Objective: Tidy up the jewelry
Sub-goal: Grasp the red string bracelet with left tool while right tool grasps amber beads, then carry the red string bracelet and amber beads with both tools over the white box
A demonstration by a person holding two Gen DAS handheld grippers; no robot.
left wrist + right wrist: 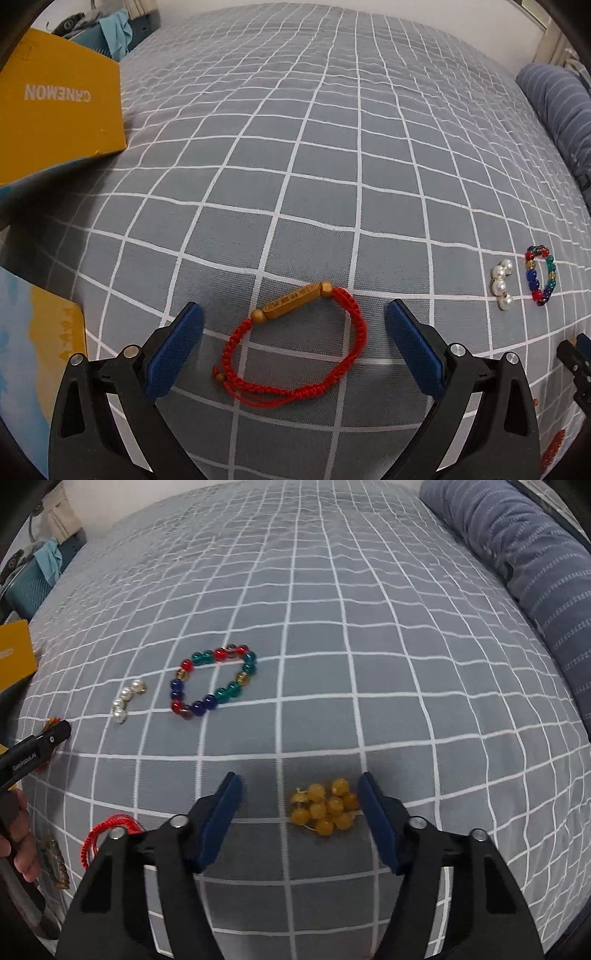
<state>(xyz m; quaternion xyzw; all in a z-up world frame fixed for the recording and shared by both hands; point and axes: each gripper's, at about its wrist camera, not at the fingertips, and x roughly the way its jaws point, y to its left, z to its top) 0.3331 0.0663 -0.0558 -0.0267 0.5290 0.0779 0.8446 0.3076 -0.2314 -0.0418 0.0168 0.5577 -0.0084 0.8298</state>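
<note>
So everything's laid out on a bed with a grey checked sheet [332, 155]. The left gripper [293, 334] is spread wide with nothing in it, and the red braided bracelet [295, 354] with the gold-coloured bar bead lies flat on the sheet right in the gap between its two blue pads [177, 350], not touching either one as far as I can see. Off to that gripper's right, well apart, there's a short string of pearl beads [501, 283] and just beside it a multicoloured glass bead bracelet [541, 275]. Over on the other side, the right gripper [299, 797] is also wide open and holding nothing. A bunched-up yellow bead bracelet [327, 806] sits between its fingers, much closer to the right-hand pad, basically up against it, though I can't tell if it's actually touching. From that camera the multicoloured bracelet and the pearls lie further out and to the left. A yellow box [55, 110] sits on the left edge of the bed, and a rolled blue striped blanket [524, 572] runs along the right side.
</note>
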